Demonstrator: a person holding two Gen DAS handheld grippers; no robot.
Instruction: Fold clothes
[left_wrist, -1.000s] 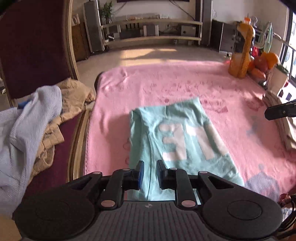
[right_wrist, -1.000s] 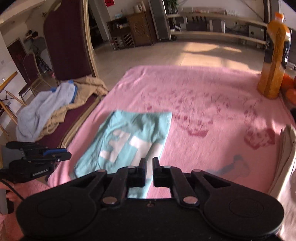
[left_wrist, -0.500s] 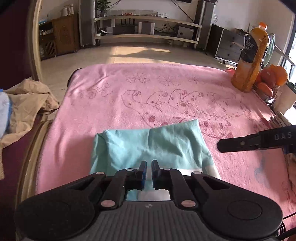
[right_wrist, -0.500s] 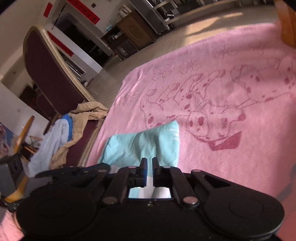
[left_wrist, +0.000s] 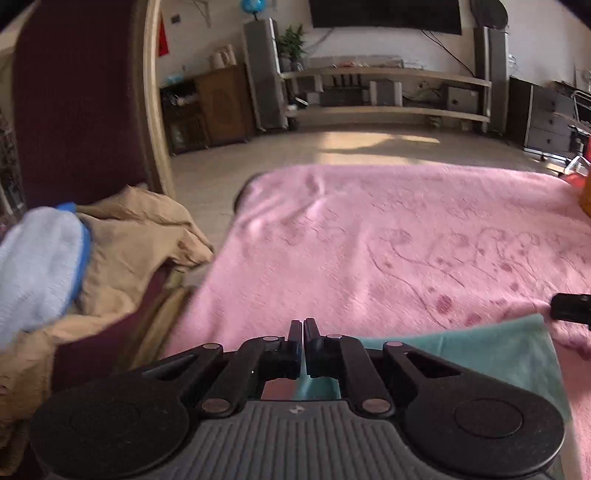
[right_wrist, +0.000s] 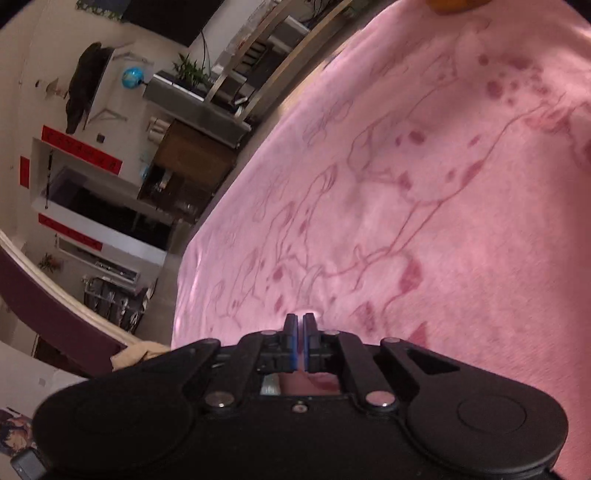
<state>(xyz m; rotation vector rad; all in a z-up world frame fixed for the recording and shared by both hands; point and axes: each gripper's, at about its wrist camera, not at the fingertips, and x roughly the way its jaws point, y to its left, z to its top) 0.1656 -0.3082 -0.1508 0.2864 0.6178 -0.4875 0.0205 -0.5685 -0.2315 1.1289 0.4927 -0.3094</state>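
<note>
The teal shirt (left_wrist: 461, 354) lies on the pink blanket (left_wrist: 388, 236), mostly hidden under my left gripper's body. Its upper edge runs from my left gripper (left_wrist: 303, 328) to the black tip of my right gripper (left_wrist: 557, 311), which meets the shirt's far right corner. Both grippers have their fingers pressed together. In the right wrist view my right gripper (right_wrist: 300, 325) is rolled to one side, low over the blanket (right_wrist: 424, 192). No teal cloth shows there, as the gripper body covers what is below the fingers.
A dark red chair (left_wrist: 74, 110) stands left of the table, heaped with a beige garment (left_wrist: 140, 236) and a light blue one (left_wrist: 37, 266). An orange bottle's edge (left_wrist: 585, 199) shows at far right. Beyond the blanket are bare floor and a low shelf unit (left_wrist: 384, 92).
Both grippers have carried the shirt's edge forward, folding the printed side under. They now sit lower over the blanket. The left view has swung left and the right view has rolled sideways.
</note>
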